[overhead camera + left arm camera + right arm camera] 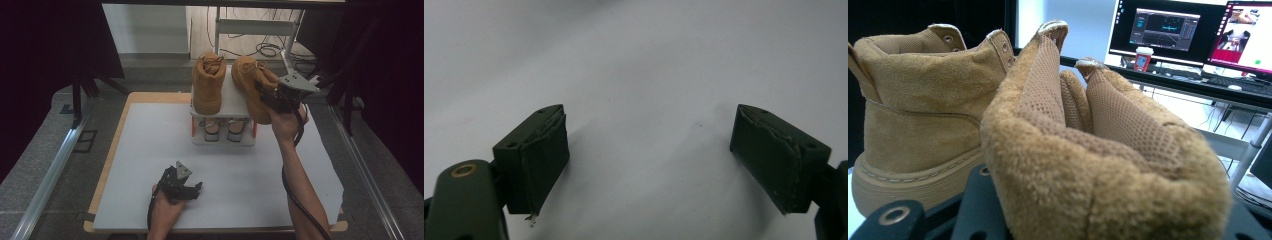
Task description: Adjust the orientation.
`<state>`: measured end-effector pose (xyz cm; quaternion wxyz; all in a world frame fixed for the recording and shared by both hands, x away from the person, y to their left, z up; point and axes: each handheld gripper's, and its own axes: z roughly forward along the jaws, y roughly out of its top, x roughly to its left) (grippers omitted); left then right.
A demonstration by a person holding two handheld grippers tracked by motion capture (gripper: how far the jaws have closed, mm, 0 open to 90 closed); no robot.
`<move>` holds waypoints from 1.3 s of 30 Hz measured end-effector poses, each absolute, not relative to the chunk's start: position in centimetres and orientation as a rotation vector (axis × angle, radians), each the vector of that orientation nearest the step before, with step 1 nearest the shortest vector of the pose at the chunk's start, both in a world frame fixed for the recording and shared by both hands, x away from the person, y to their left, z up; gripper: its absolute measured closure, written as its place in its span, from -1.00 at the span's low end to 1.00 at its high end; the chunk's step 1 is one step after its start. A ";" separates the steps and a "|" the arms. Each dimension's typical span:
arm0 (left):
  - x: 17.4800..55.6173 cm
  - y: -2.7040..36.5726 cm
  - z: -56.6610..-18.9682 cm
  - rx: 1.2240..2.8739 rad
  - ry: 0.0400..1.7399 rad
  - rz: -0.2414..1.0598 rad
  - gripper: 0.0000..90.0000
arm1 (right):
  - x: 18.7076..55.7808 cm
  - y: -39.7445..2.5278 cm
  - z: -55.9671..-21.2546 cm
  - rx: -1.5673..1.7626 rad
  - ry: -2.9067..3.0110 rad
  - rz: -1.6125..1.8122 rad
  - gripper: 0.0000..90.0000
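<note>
1. Boots first: two tan suede ankle boots stand on the top shelf of a small white shoe rack (224,100) at the far middle of the table (150,150). The left boot (208,82) stands upright with its heel toward the person.
2. The right boot (252,82) is tilted and angled, its heel collar toward the right gripper (272,100), and it lies beside the left boot.
3. The right gripper, held in the person's raised right hand (286,122), has its jaws closed on the back collar of the right boot; in the right gripper view the fleecy collar (1098,165) sits right over the jaws, with the left boot (913,120) just beside it.
4. The left gripper (192,190) rests low on the white table surface near the front edge, well apart from the rack. In the left gripper view its jaws stand wide apart, nothing between them, over bare white tabletop (639,75).
5. On the rack's lower shelf sits a pair of light sandals (224,129).
6. Behind the boots, in the right gripper view, two lit monitors (1160,25) and a red-and-white paper cup (1143,58) stand on a desk; their screen text and the cup's print are too small to read. No brand or label is legible on either boot.
</note>
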<state>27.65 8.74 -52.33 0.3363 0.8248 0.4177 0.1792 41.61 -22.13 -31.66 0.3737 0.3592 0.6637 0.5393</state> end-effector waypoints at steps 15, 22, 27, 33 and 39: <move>27.6 8.7 -52.3 2.149 1.091 0.466 -0.65 | 43.7 -20.5 -32.2 0.939 1.727 1.379 0.17; 27.6 8.7 -52.3 2.149 1.091 0.467 -0.65 | 44.4 -19.9 -32.2 0.940 1.732 1.377 0.17; 27.6 8.7 -52.3 2.149 1.090 0.469 -0.65 | 44.8 -19.4 -32.2 0.941 1.738 1.370 0.16; 27.6 8.7 -52.3 2.149 1.089 0.474 -0.65 | 44.8 -18.4 -32.5 0.929 1.720 1.346 0.03; 27.6 8.7 -52.3 2.149 1.090 0.474 -0.65 | 45.0 -18.4 -32.7 0.942 1.694 1.351 -0.38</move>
